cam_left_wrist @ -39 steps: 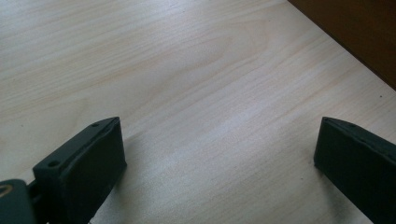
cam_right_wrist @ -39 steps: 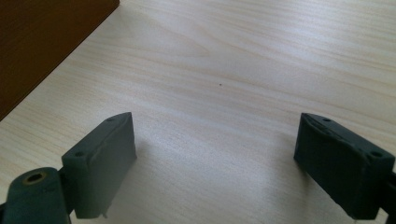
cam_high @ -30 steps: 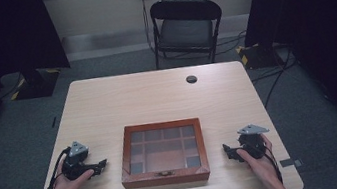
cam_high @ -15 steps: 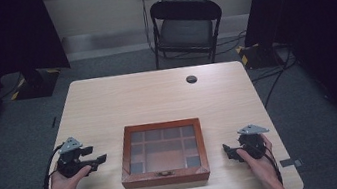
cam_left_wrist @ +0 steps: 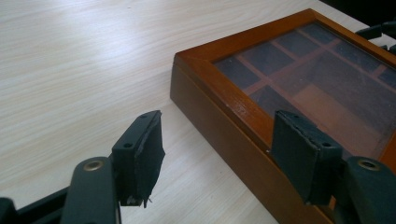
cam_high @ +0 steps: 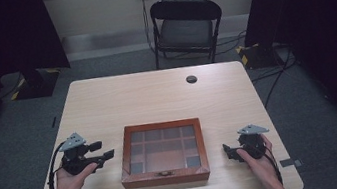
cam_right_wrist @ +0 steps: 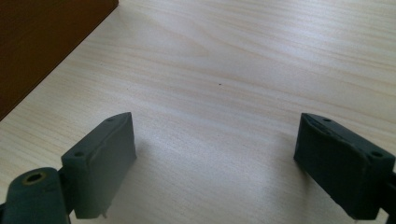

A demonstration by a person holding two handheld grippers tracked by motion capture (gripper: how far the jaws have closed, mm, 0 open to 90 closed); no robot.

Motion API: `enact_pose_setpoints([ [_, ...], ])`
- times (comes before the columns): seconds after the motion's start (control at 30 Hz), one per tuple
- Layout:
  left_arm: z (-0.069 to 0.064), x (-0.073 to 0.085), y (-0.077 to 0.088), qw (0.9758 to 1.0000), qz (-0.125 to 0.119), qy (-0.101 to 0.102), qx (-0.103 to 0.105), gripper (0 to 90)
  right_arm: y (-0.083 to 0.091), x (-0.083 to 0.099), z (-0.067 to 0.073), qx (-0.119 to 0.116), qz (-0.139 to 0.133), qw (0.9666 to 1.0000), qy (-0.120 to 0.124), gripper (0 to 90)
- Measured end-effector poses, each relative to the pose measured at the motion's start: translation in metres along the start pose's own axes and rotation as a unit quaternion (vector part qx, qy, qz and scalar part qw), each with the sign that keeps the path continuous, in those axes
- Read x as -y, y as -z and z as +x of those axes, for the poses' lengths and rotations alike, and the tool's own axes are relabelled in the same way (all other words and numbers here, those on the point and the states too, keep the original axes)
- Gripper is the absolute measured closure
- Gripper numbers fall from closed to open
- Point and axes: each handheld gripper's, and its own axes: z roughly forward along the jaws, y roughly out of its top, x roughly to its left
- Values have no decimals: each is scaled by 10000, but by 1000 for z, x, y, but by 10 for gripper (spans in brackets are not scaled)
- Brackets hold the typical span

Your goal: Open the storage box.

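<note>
While lifted beside the wooden box [cam_high: 163,152], left gripper [cam_left_wrist: 217,154] released, jaws just narrowed, nothing between; box corner just past right pad [cam_left_wrist: 301,156]. Risk: pad catching frame, skidding box across table [cam_high: 156,91]. Lid shut; glass shows divided compartments, apparently empty. Right gripper [cam_right_wrist: 217,161] released, box wall off left pad [cam_right_wrist: 105,158].

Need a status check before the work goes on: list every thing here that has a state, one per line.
Brown wooden box with glass-paned lid: lid closed, flat on the table, untouched.
Left gripper: jaws open, just been closing, nothing between them.
Right gripper: jaws open, empty, over bare table.
Black folding chair: unfolded, upright, unoccupied.
</note>
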Motion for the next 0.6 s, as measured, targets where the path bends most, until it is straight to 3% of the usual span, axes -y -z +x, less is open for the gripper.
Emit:
enact_pose_setpoints([
  [0.07, -3, -5, -2, 10000, -17, 12, 95, 339, 0, 0, 0, 1, -1, 10000, 0, 112],
  [0.17, -8, -13, -3, 9997, -23, -149, 205, 339, 0, 0, 0, 1, 0, 10000, 1, 112],
  [0.23, -13, -21, -4, 9993, -45, -339, 149, 337, 0, 0, 0, 1, 0, 10000, 0, 112],
  [0.33, -17, -33, -7, 9988, -99, -366, 313, 322, 0, 0, 0, 0, -1, 10000, 0, 112],
  [0.4, -24, -41, -10, 9979, -106, -559, 320, 322, 0, 0, 0, 0, 3, 10000, 11, 111],
  [0.6, -41, -50, -23, 9965, -232, -683, 433, 320, 0, 0, 0, 0, 2, 10000, 13, 111],
])
